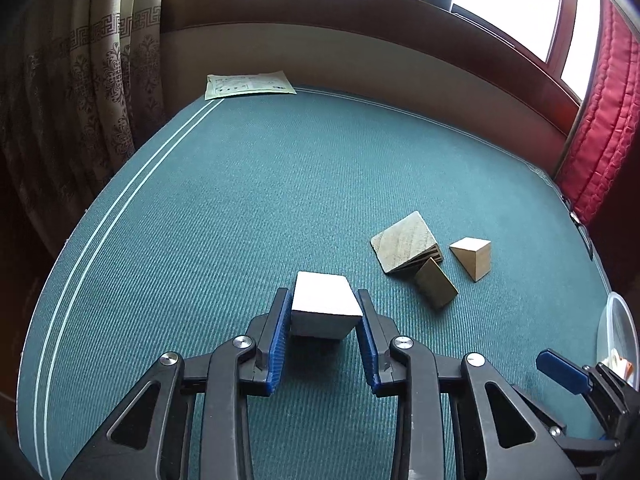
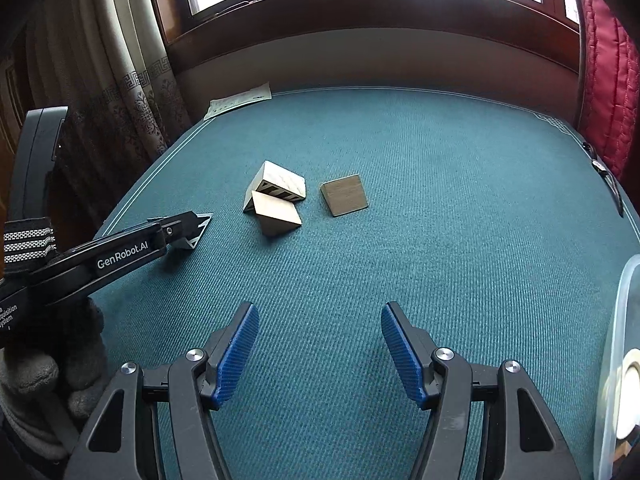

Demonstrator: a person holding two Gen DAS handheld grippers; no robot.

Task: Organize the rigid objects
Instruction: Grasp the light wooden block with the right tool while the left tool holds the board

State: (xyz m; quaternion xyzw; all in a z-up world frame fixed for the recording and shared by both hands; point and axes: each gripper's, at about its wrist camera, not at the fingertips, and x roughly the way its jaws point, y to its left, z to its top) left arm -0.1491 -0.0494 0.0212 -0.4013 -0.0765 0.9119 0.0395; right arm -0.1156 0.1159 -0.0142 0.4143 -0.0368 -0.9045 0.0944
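- Three wooden wedges (image 2: 280,200) clustered on the green tabletop (image 2: 440,220), far-centre, slightly left of the right gripper (image 2: 320,344).
- Right gripper released, empty, aimed past the cluster's right edge.
- Left gripper (image 1: 322,316) clenched on a pale block (image 1: 324,312), just above the cloth, wedges to its far right.
- Clear container (image 2: 616,360) at near right: probably the drop spot, nearer the right hand.

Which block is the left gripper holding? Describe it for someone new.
On the green tablecloth, find the left gripper nearest the camera. Between its blue pads sits a white block, apart from the three wooden wedges to its right. It alone is white and box-shaped.
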